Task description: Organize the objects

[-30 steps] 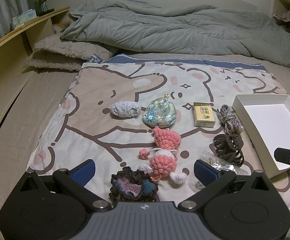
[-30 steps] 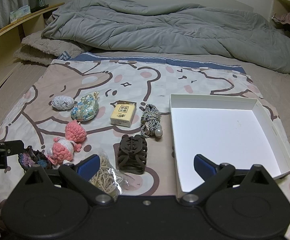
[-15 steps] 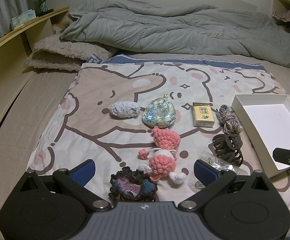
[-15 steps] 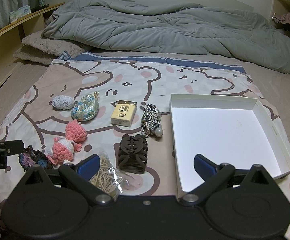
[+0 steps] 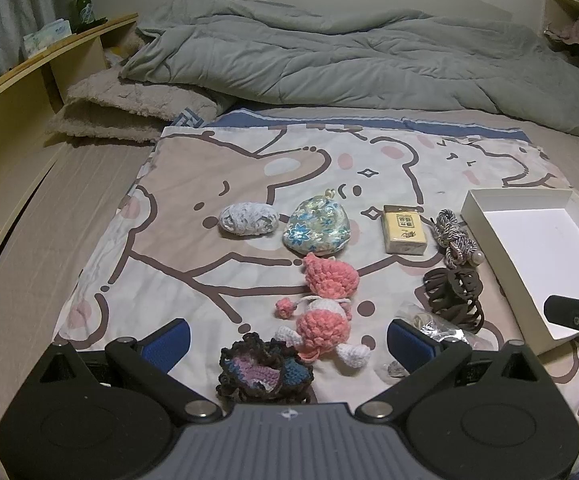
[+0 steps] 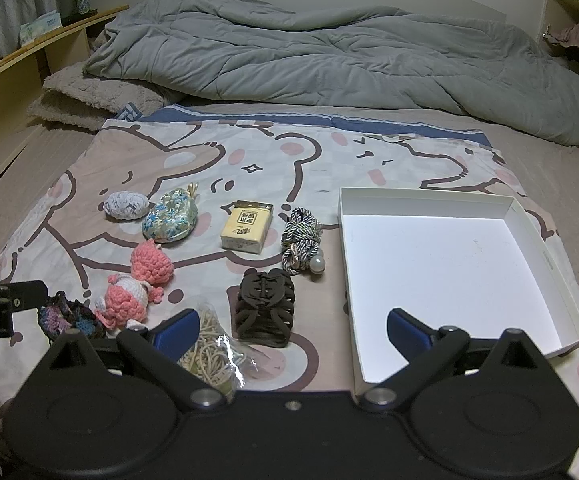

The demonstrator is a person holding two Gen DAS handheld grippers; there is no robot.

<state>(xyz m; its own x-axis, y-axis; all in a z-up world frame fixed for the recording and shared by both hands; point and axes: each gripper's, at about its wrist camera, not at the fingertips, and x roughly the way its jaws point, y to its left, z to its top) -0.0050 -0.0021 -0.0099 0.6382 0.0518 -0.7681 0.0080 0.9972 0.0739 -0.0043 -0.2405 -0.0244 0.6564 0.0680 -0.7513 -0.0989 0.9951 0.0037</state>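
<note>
- Left hand-held gripper [image 5: 287, 336]: jaws spread wide, holding nothing, low over the near edge of the cartoon bear sheet [image 5: 217, 184] on the bed.
- Dark crocheted scrunchie [image 5: 265, 372] lies between its blue fingers [image 5: 167, 340], closest to the camera; not touched by either finger.
- Pink crocheted doll [image 5: 323, 312] sits just beyond the scrunchie, slightly right of centre in the gap.
- Farther out, left to right: grey yarn ball [image 5: 248, 219], floral coin purse [image 5: 316, 229], yellow packet [image 5: 403, 234], twisted cord with pearl [image 5: 455, 240].
- Right hand-held gripper [image 6: 289, 330]: jaws also spread, empty.
- Brown hair claw [image 6: 265, 308] lies in its gap, just ahead of the fingertips, left of centre.
- Clear bag of elastic bands [image 6: 213, 354] sits just beside the left finger [image 6: 177, 332], partly under it; contact unclear.
- White open box [image 6: 549, 240] is to the right of the items; its near-left corner reaches under the right finger. Nothing inside it.
- Grey duvet [image 6: 329, 60] is bunched at the far end of the bed, well apart from everything.
</note>
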